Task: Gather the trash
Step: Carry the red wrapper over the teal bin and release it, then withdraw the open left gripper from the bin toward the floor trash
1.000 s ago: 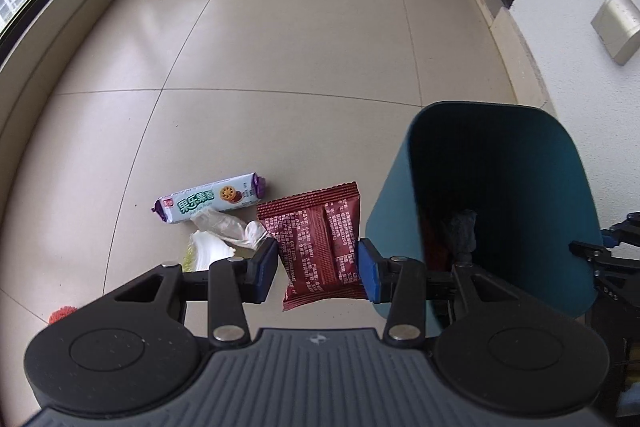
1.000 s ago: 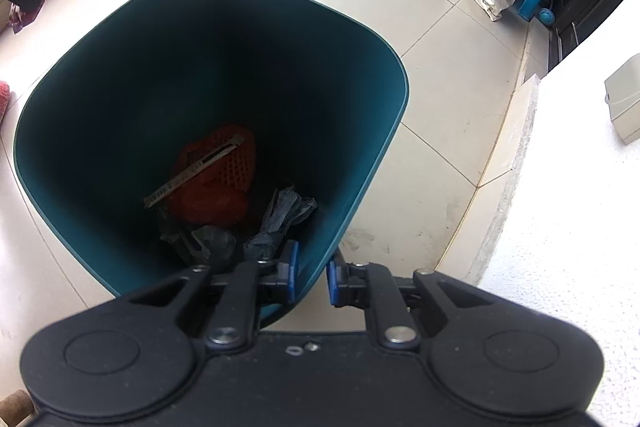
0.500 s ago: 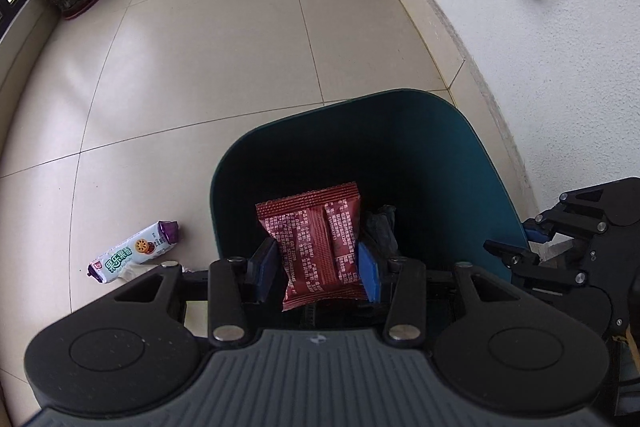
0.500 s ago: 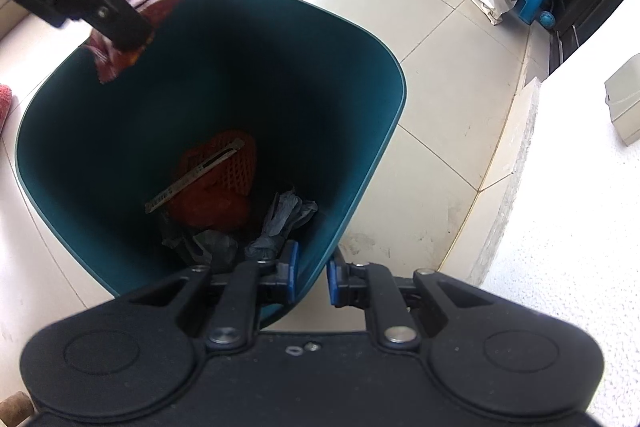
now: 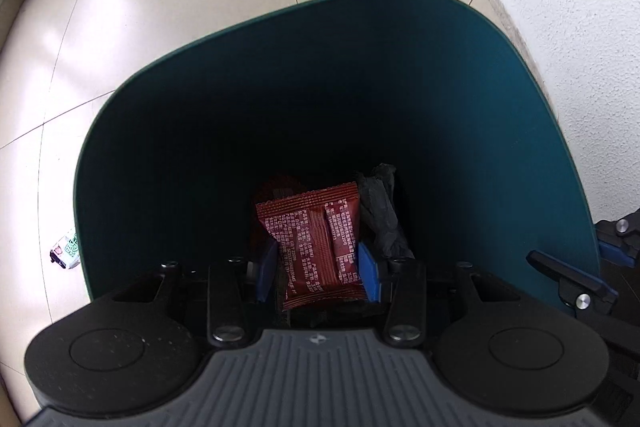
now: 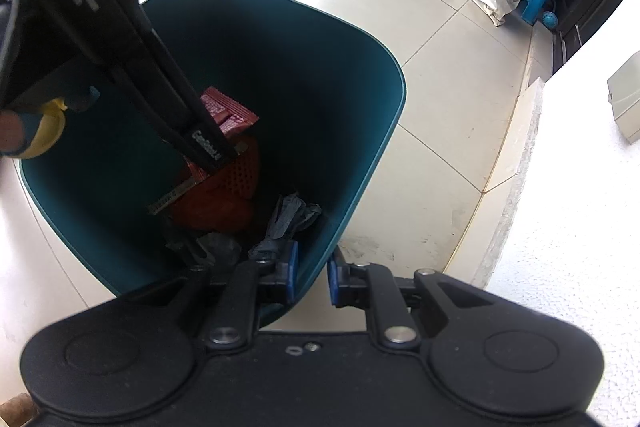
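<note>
Both grippers clamp: left gripper (image 5: 318, 269) on crinkly red wrapper (image 5: 316, 243), right gripper (image 6: 312, 277) on smooth teal bin (image 6: 360, 187) rim.

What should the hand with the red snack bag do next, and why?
Probably open the left gripper and drop the red snack wrapper. It already hangs inside the teal bin, above the trash there, while the right gripper clamps the bin's rim.

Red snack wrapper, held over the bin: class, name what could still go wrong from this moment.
1. The red snack wrapper is still pinched in the left gripper inside the teal bin; light foil may cling to a pad on release.
2. The right gripper grips only the bin's thin rim, so a knock from the left one might tip it.
</note>
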`<state>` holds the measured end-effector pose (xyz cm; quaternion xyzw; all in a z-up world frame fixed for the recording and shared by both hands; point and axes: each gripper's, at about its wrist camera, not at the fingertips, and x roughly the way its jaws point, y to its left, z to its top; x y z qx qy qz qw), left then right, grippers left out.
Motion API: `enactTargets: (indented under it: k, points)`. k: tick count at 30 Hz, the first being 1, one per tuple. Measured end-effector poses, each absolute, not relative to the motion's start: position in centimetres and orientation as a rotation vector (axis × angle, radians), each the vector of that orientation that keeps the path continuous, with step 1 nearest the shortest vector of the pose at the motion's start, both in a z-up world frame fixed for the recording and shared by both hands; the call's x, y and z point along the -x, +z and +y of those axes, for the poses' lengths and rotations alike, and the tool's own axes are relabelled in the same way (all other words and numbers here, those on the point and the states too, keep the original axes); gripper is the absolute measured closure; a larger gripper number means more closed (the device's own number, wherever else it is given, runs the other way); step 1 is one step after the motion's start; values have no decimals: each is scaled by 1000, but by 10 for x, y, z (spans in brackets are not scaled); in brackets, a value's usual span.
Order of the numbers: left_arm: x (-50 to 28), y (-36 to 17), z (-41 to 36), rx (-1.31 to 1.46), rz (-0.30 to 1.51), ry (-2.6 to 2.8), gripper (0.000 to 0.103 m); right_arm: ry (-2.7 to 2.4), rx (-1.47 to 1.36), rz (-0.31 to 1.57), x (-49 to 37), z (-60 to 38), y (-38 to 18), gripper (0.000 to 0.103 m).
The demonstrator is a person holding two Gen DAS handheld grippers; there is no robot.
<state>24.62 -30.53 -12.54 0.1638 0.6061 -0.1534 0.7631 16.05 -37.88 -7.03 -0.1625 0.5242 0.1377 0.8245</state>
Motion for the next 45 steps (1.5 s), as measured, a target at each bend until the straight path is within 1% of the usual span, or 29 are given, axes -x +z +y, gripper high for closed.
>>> enactTargets:
  k: [11,12,14,16,21,30,34,39,40,41,43,45]
  points:
    - [-254,-150,-310,-360,1383,-328,59,302,334,1112,-162,-381,-71,88]
    - [-255,-151,-309,-352,1390,-331,57,302,334,1112,-162,-381,-71,88]
    - [-253,-149,-306,-340,1384,-339,46,301,333,1112,-161,-381,-71,88]
    - [-250,-144,-305,-337,1366,-349,45,301,334,1113,-161,-381,-71,88]
    - [-240,-121,-297,-296,1330,-405,45,298,338,1115,-162,-380,-71,88]
    - [-213,-66,-278,-264,1192,-499,45,295,342,1116,-162,-379,-71,88]
    - [-207,-49,-261,-237,1157,-485,45,291,348,1117,-162,-379,-71,88]
    - [-204,-22,-222,-183,1102,-438,45,286,357,1116,-161,-377,-69,88]
    - [-203,-17,-213,-179,1088,-423,43,286,356,1116,-161,-377,-69,88]
    - [-204,-15,-204,-171,1074,-405,38,285,354,1116,-161,-377,-69,88]
    - [-206,-11,-183,-158,1051,-368,34,283,356,1116,-161,-376,-68,88]
    - [-210,-13,-164,-146,1044,-331,34,280,358,1117,-161,-375,-69,88]
